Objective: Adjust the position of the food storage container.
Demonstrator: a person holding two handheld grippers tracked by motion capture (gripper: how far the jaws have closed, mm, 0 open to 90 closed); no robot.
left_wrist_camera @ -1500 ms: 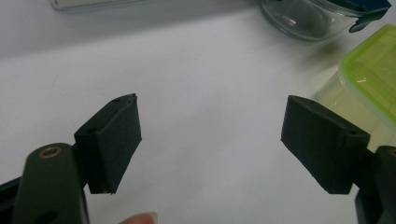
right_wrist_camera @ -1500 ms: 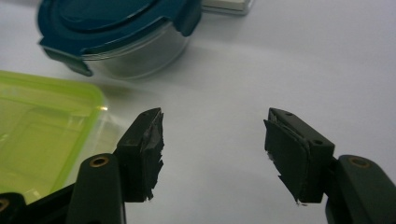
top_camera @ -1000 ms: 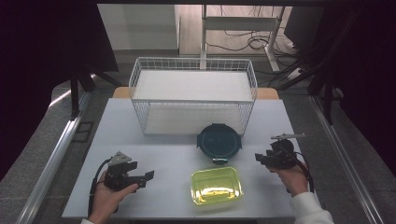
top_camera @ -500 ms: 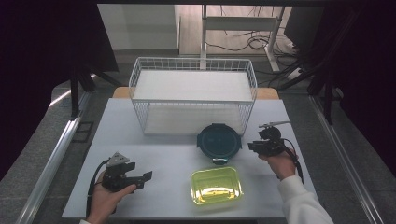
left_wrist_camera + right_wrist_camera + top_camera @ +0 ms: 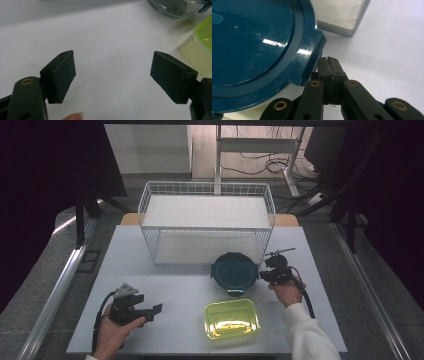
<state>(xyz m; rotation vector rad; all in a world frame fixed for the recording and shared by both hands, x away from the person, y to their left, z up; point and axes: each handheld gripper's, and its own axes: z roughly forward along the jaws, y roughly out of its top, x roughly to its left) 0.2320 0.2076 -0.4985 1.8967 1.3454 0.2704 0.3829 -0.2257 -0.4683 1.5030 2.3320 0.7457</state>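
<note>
Round glass container with a dark teal lid (image 5: 234, 271) sits on the white table (image 5: 175, 290), directly in front of the white wire basket (image 5: 207, 222) that stands at the table's far side. Just beside the round container's right edge, the right gripper (image 5: 262, 276) is held in the person's right hand (image 5: 286, 291), a white sleeve (image 5: 306, 335) trailing back toward the near edge. Its jaws have just been closing and are now pressed flat together with nothing between them; in the right gripper view the right gripper (image 5: 327, 60) has its tips just beside a corner tab of the teal lid (image 5: 257, 50), whether touching it or not cannot be told. Nearer the person than the round container, and just apart from it, lies a rectangular clear container with a yellow-green lid (image 5: 232, 318). Well to the left of the round container, near the table's front edge, the left gripper (image 5: 155, 310) rests in the person's left hand (image 5: 116, 332), its jaws spread wide and gripping nothing. In the left gripper view, the left gripper (image 5: 112, 75) points over bare table, with the glass base of the round container (image 5: 172, 7) far off at the top and the yellow-green lidded container (image 5: 200, 47) at the right edge.
</note>
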